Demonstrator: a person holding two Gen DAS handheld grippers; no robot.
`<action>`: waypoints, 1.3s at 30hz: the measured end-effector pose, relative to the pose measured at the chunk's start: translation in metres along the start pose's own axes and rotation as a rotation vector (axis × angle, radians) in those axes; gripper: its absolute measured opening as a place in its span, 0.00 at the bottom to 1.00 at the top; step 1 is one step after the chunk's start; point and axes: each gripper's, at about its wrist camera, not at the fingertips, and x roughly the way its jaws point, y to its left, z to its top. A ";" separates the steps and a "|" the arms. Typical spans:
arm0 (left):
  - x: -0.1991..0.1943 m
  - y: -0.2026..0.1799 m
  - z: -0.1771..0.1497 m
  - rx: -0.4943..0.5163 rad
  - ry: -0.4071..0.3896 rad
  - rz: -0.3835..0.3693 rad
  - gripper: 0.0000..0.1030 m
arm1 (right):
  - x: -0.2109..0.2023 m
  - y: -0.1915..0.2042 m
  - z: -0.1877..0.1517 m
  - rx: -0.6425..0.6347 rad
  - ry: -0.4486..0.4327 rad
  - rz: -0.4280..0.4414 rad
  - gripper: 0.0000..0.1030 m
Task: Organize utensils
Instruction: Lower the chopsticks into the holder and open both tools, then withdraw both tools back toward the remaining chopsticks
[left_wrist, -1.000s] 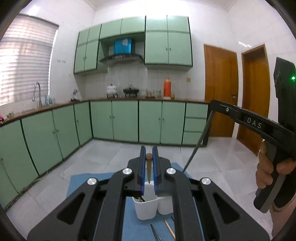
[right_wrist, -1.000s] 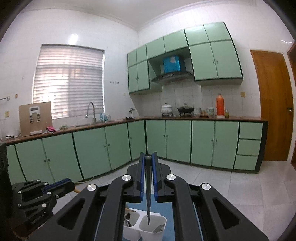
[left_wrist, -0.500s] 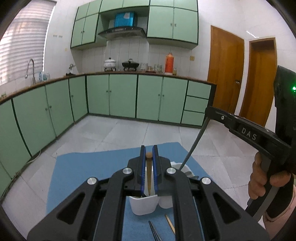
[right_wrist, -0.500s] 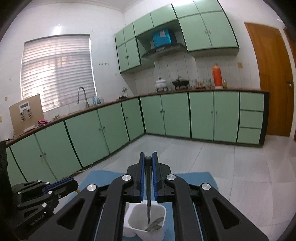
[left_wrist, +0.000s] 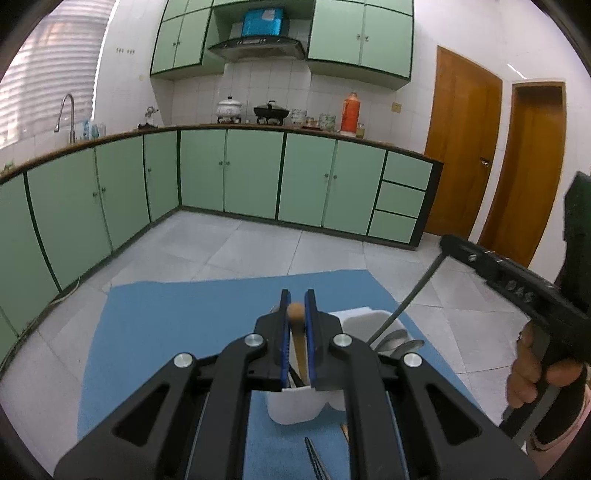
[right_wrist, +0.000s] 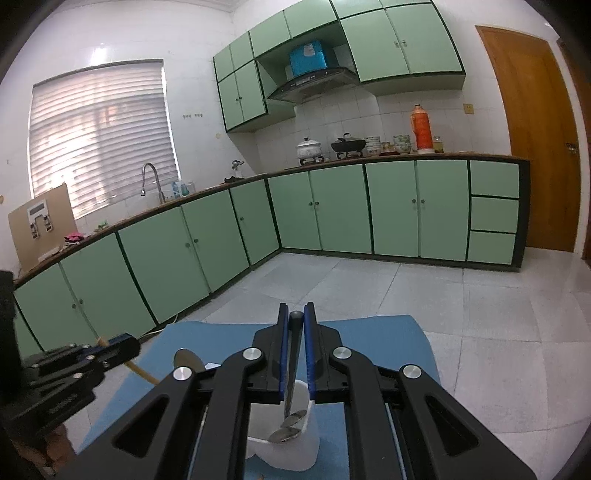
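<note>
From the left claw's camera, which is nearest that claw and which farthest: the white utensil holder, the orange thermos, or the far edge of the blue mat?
1. White utensil holder, directly under the left claw.
2. Blue mat far edge, ahead on the floor.
3. Orange thermos, on the back counter, right of centre.

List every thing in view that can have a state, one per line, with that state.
left gripper: shut on the wooden utensil.
wooden utensil: held upright, lower end inside the white holder.
right gripper: shut on the dark-handled spoon.
dark-handled spoon: bowl down, lowered into the holder.
white holder: upright on the blue mat, utensils inside.
cabinet doors: closed.
</note>
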 end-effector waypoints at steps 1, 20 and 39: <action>0.001 0.002 -0.002 -0.008 0.004 0.002 0.07 | -0.001 -0.002 -0.001 0.001 0.001 -0.006 0.08; -0.042 0.021 -0.006 -0.085 -0.135 0.078 0.80 | -0.036 -0.012 -0.008 -0.022 -0.061 -0.092 0.62; -0.115 -0.015 -0.099 -0.003 -0.187 0.122 0.95 | -0.117 0.018 -0.094 -0.076 -0.102 -0.105 0.94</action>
